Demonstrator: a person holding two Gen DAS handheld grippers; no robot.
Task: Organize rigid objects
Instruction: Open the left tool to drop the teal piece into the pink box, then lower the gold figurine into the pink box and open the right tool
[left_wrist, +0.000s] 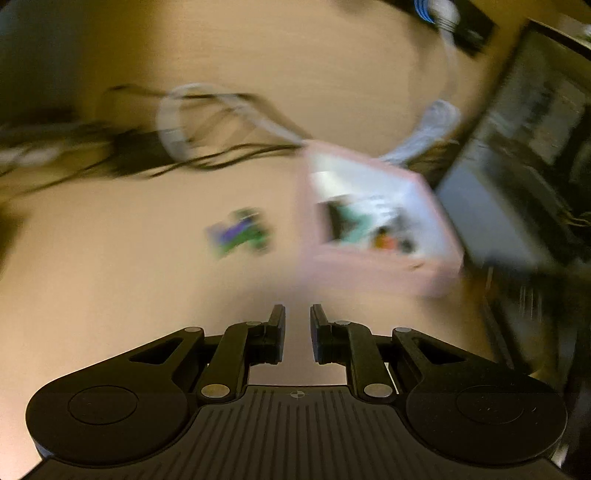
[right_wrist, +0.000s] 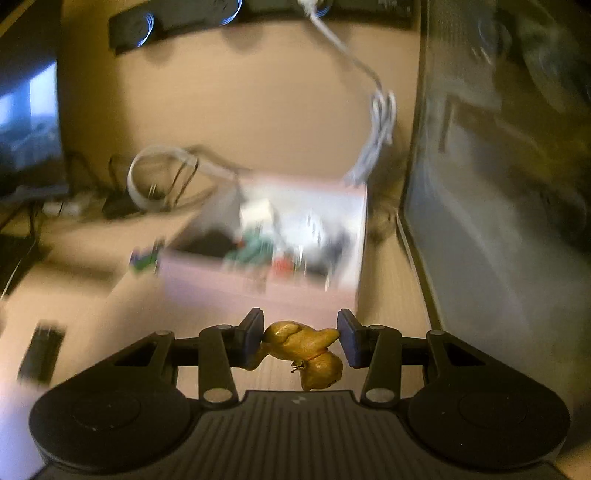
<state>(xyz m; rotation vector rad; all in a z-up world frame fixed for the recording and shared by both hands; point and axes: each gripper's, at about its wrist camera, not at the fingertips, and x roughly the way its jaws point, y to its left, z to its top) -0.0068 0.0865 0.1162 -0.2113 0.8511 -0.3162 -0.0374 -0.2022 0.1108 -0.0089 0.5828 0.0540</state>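
Note:
My right gripper is shut on a small golden-brown animal figurine, pinched between both pads. It hangs just in front of an open pink box that holds several blurred small items. In the left wrist view the same pink box lies ahead to the right. A green and purple toy lies on the tan table to the box's left, and shows as the toy beside the box in the right wrist view. My left gripper is shut with nothing between its fingers, above bare table.
A white cable trails down to the box's far corner. A cable loop and dark cords lie behind the box. A small black object sits at the left. A grey panel stands along the right side.

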